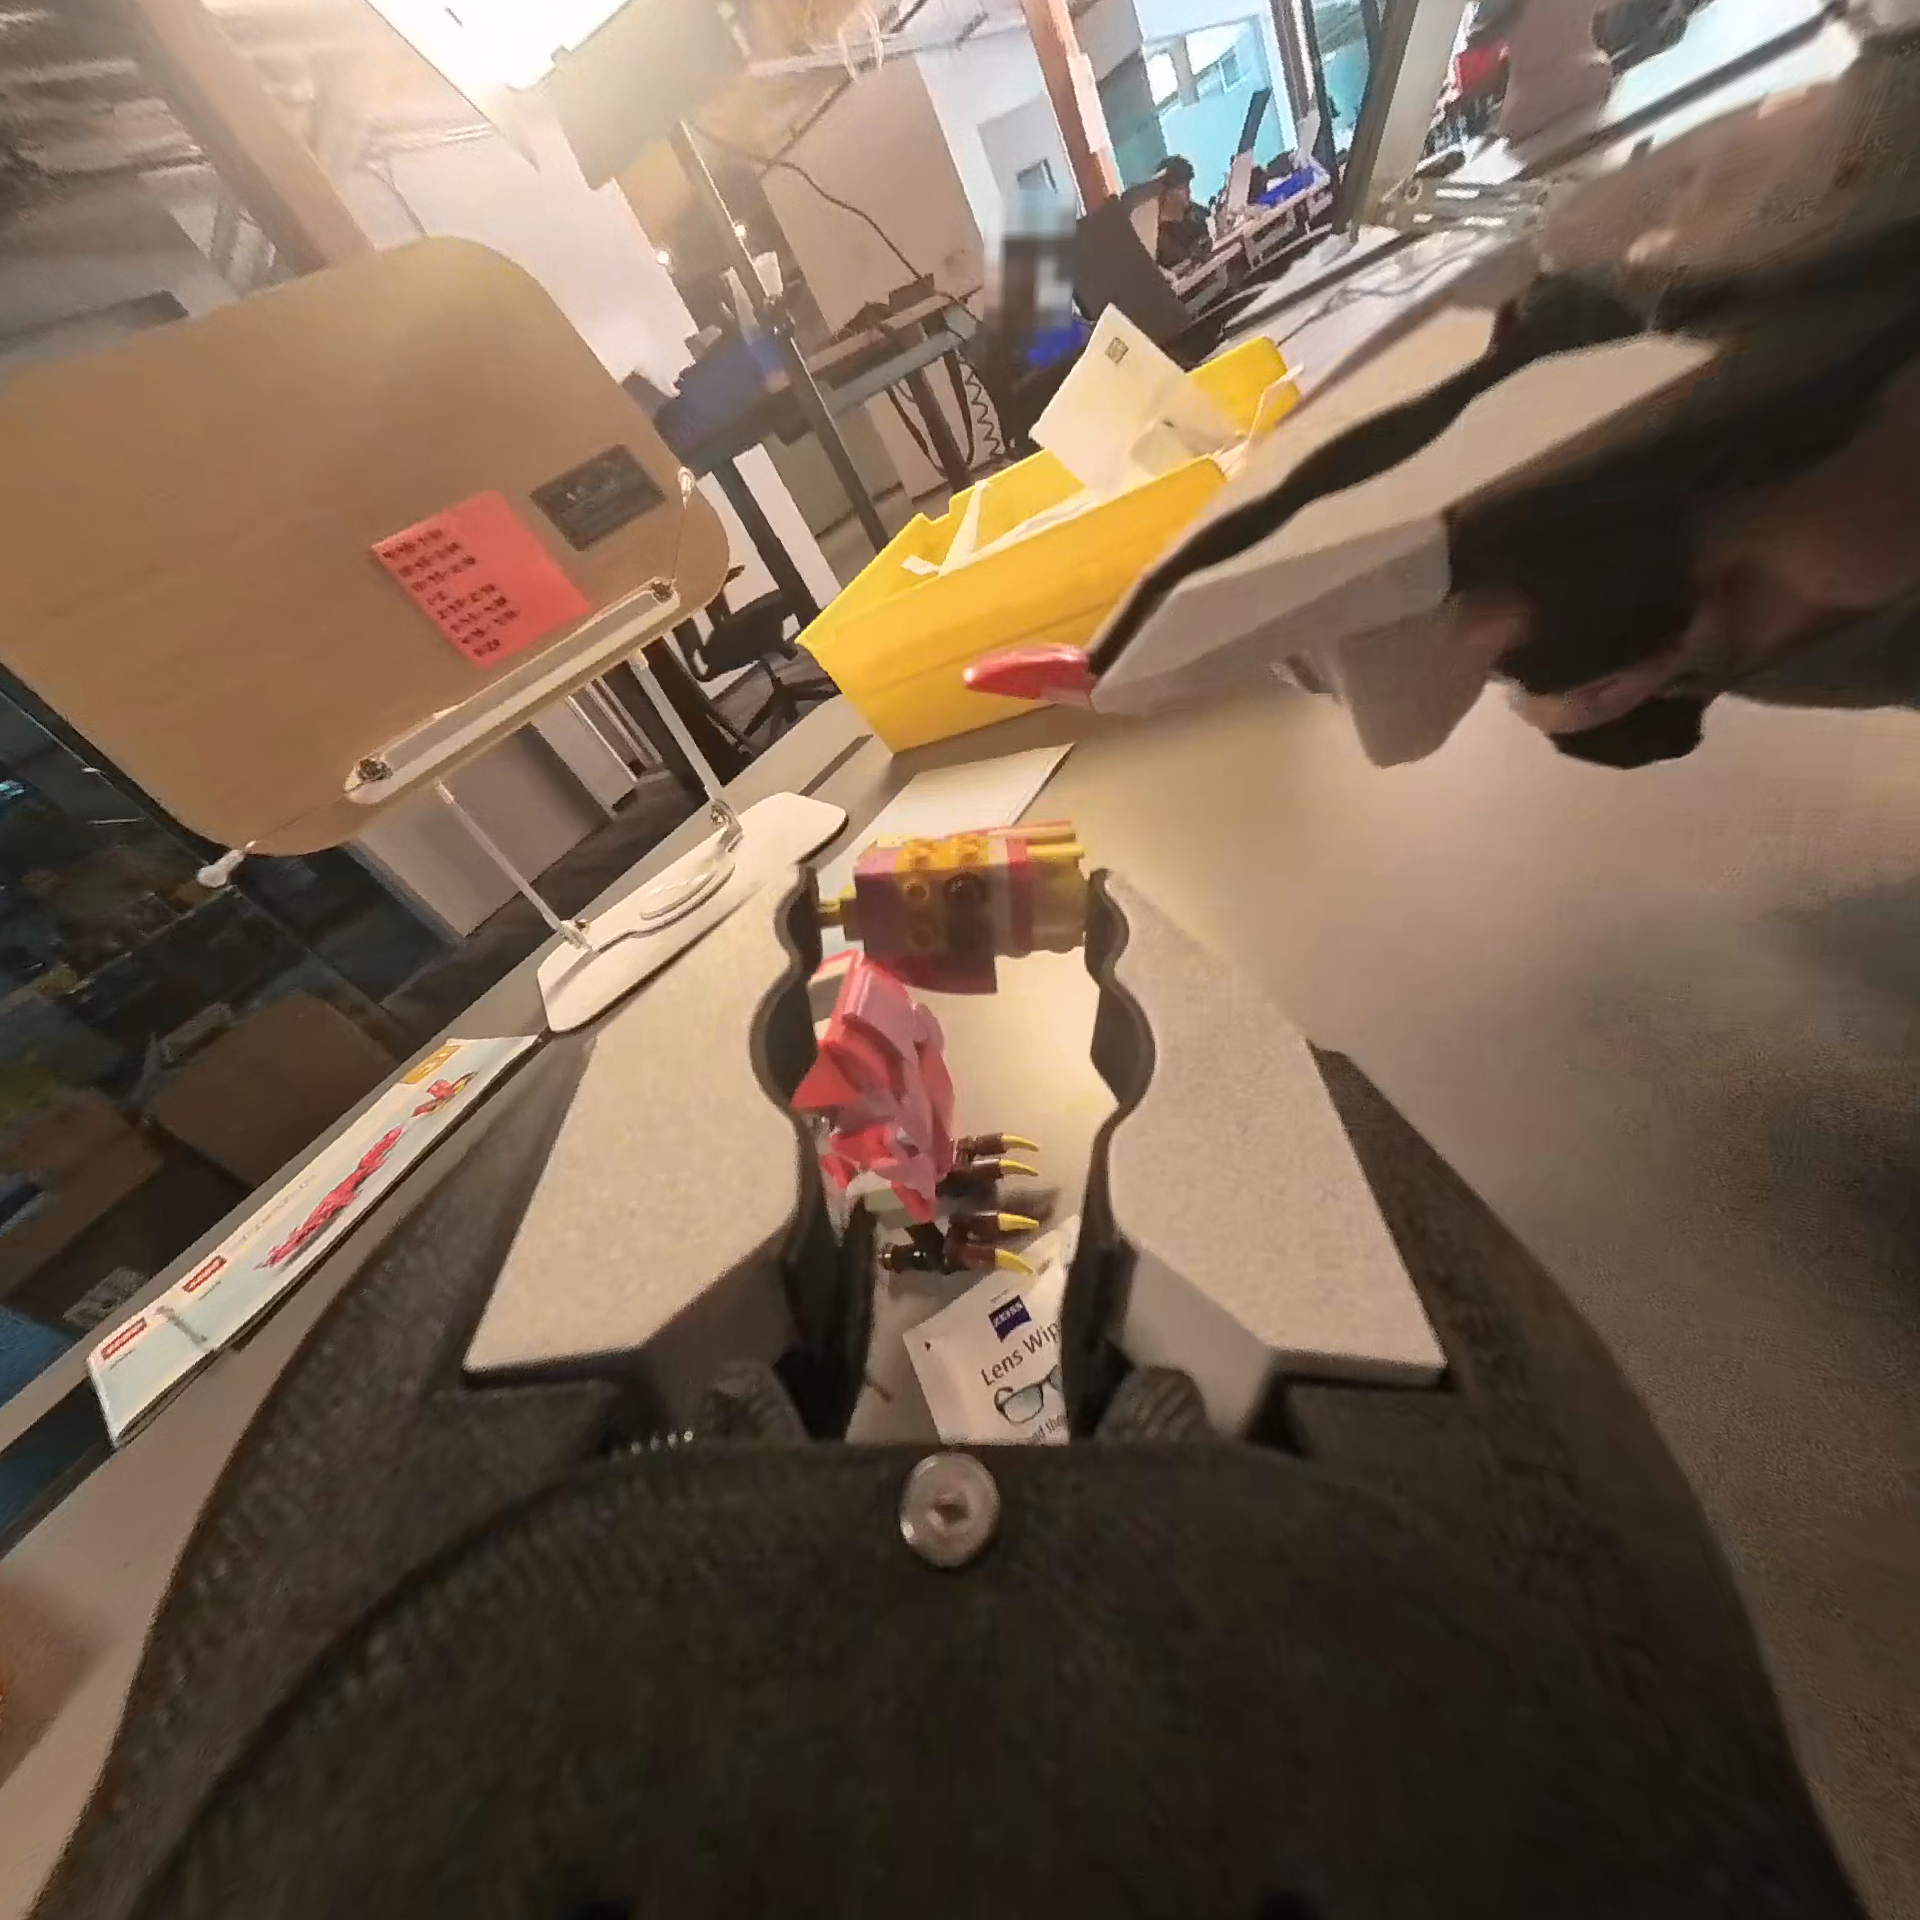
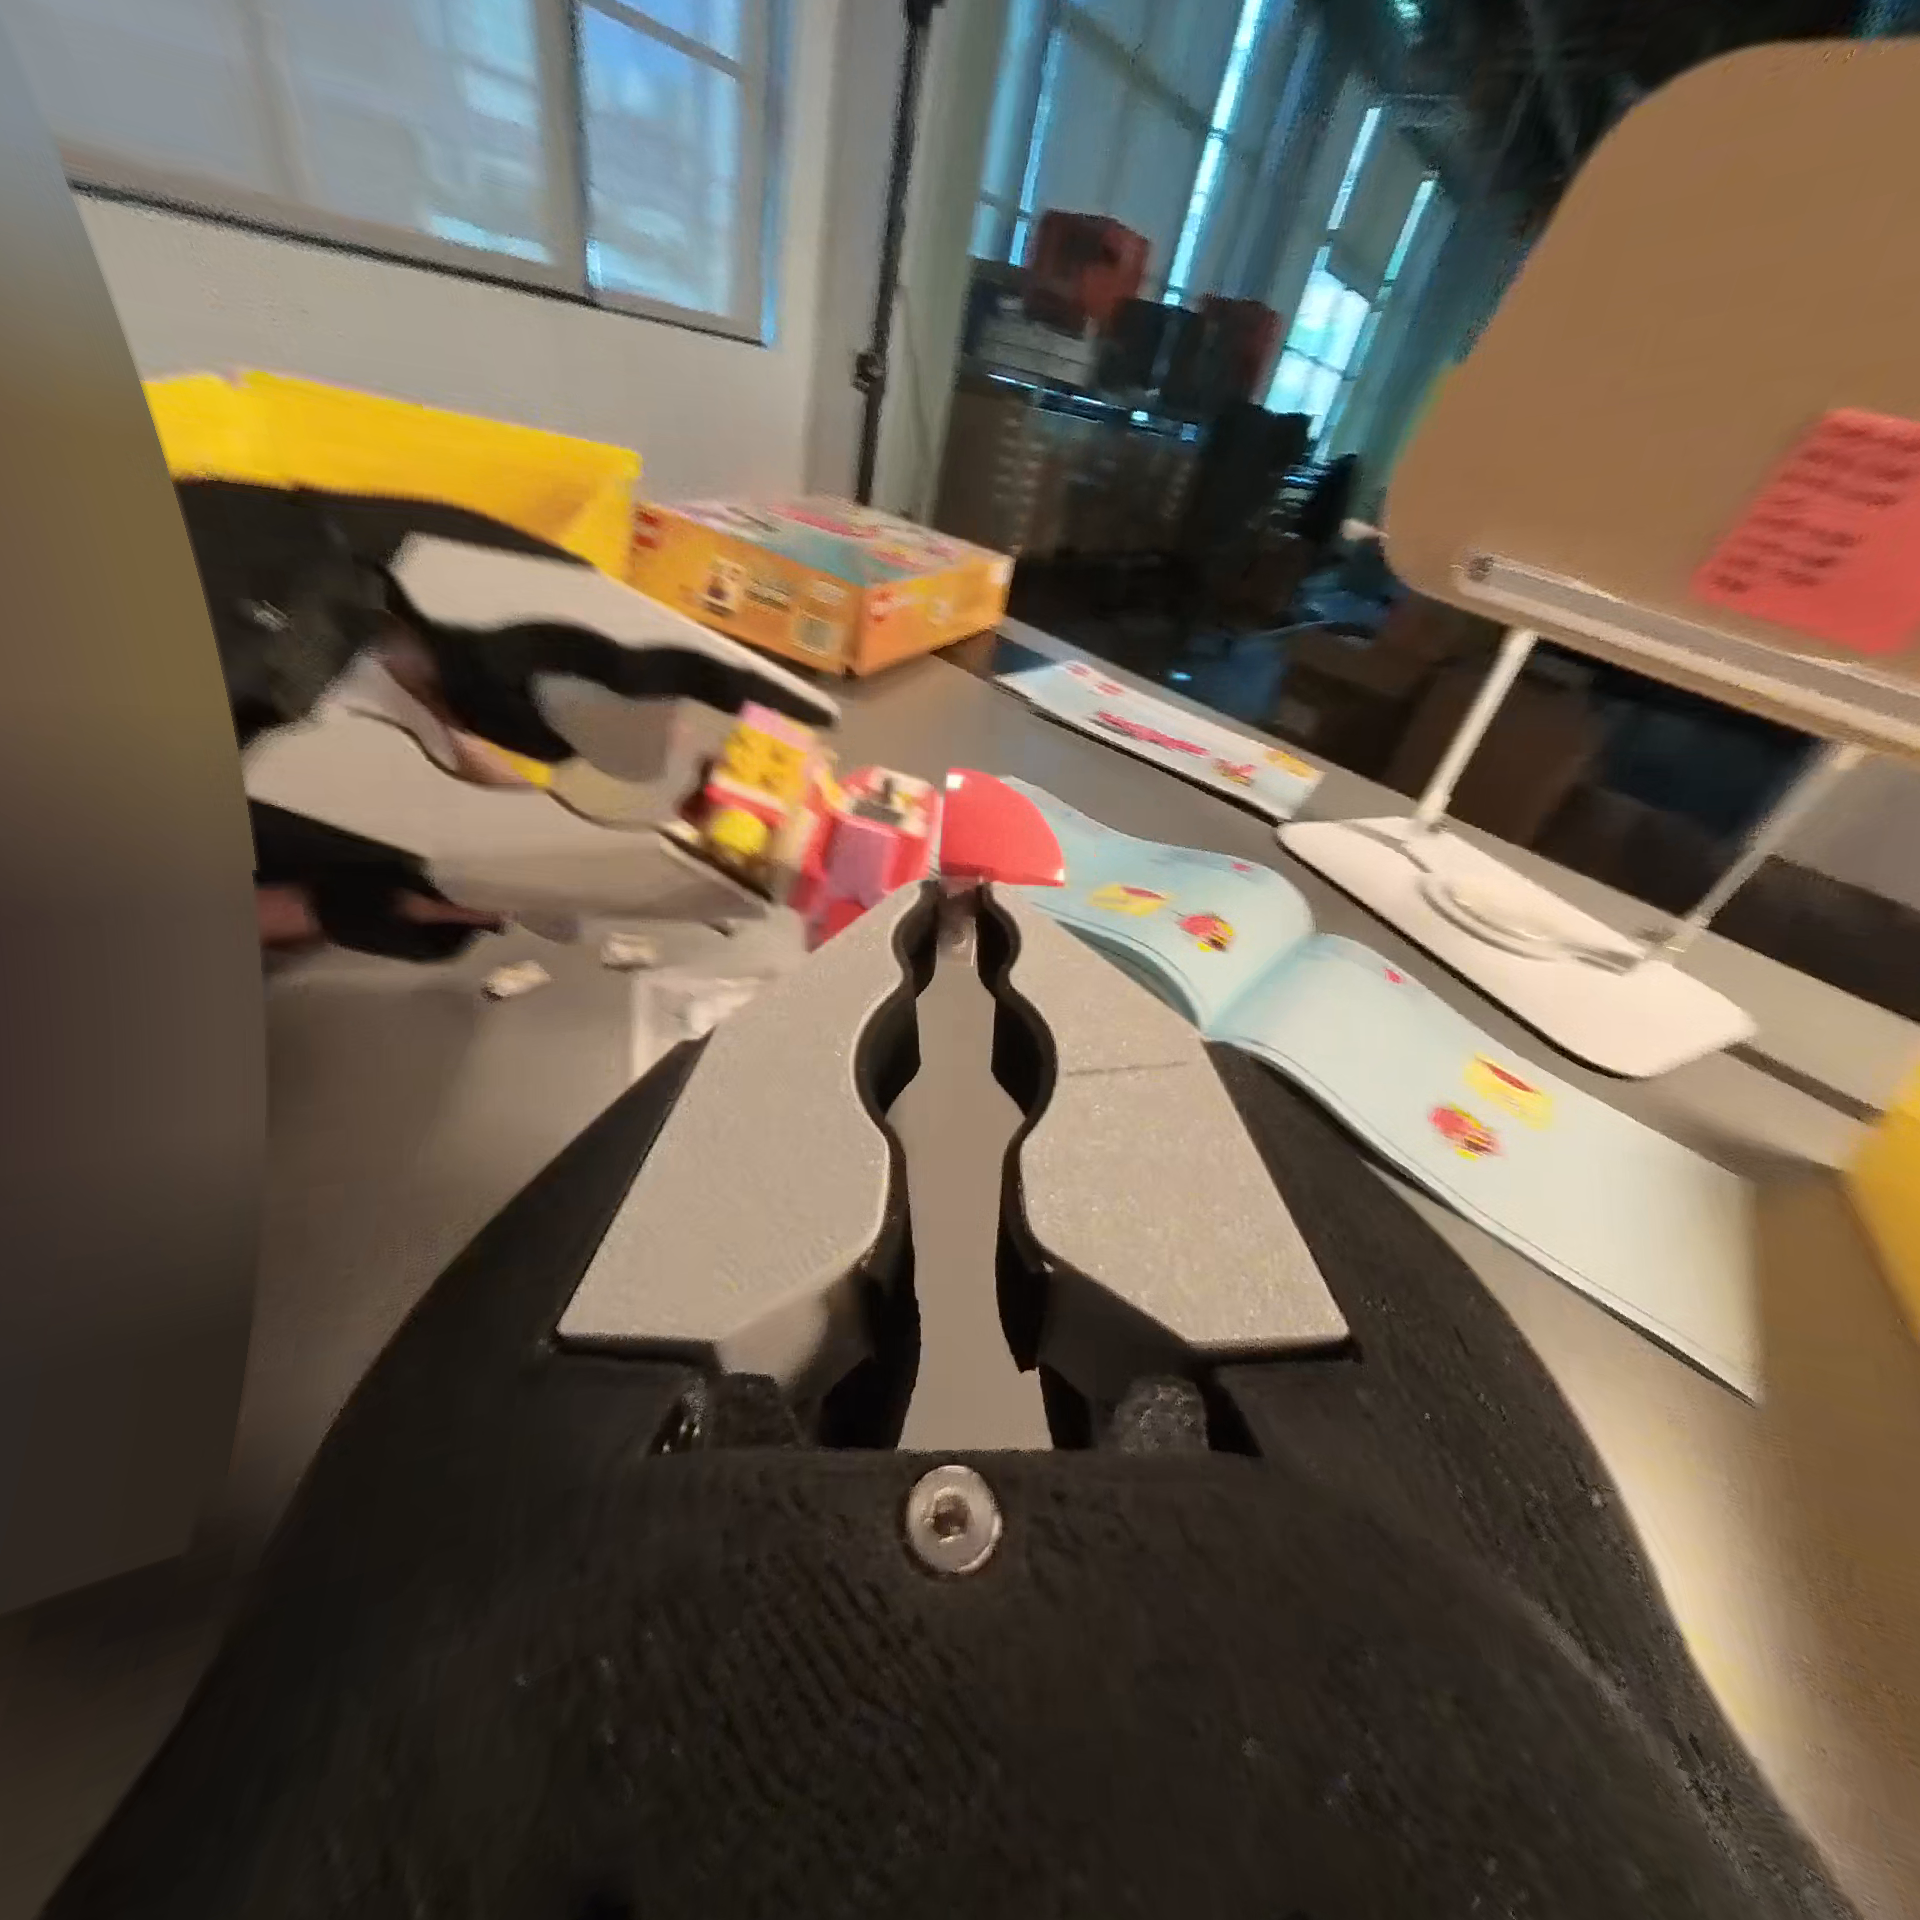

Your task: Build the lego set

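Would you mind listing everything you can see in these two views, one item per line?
Brick model: one, pink, red and yellow, with clawed feet, clamped between the left gripper's fingers above the table.
Red curved piece: one, red, pinched at the right gripper's tips.
Yellow bin: one, yellow, far side of the table, white bags inside.
Toy box: one, orange, beside the bin.
Instruction booklets: two, light blue, one open, one farther back.
Board on stand: one, tan, red note stuck on.
Wipe packet: one, white, under the left gripper.
Table: one, grey.
Left gripper: grey fingers, black body.
Right gripper: same build.
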`<state>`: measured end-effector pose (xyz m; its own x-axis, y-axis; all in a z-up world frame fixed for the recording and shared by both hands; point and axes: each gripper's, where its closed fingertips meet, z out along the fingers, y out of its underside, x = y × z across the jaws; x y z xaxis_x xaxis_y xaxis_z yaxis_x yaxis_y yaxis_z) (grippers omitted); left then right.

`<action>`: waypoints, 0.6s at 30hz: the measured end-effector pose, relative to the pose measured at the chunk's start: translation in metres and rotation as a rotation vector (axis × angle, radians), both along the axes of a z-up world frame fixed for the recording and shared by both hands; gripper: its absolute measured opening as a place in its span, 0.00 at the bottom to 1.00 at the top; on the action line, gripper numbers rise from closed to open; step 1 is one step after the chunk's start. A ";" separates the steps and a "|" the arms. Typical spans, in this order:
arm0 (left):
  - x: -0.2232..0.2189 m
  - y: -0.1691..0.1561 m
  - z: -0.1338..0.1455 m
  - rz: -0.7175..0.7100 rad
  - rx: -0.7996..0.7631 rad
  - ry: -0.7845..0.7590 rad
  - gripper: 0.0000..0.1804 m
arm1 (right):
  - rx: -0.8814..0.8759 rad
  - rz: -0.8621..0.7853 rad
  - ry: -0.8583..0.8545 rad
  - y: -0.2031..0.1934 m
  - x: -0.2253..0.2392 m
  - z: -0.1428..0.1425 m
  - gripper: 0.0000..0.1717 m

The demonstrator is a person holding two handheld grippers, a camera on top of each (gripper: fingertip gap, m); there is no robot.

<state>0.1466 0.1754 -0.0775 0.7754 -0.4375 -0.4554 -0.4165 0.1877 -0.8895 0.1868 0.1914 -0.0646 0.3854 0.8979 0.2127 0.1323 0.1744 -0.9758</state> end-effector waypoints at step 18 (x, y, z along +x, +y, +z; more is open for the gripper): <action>0.006 -0.001 -0.003 0.014 0.022 0.064 0.27 | -0.096 0.104 -0.066 -0.028 -0.032 -0.001 0.03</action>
<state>0.1531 0.1749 -0.0803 0.7502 -0.4161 -0.5139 -0.4753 0.2009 -0.8566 0.1545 0.1635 -0.0655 0.2772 0.9497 0.1459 0.1825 0.0971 -0.9784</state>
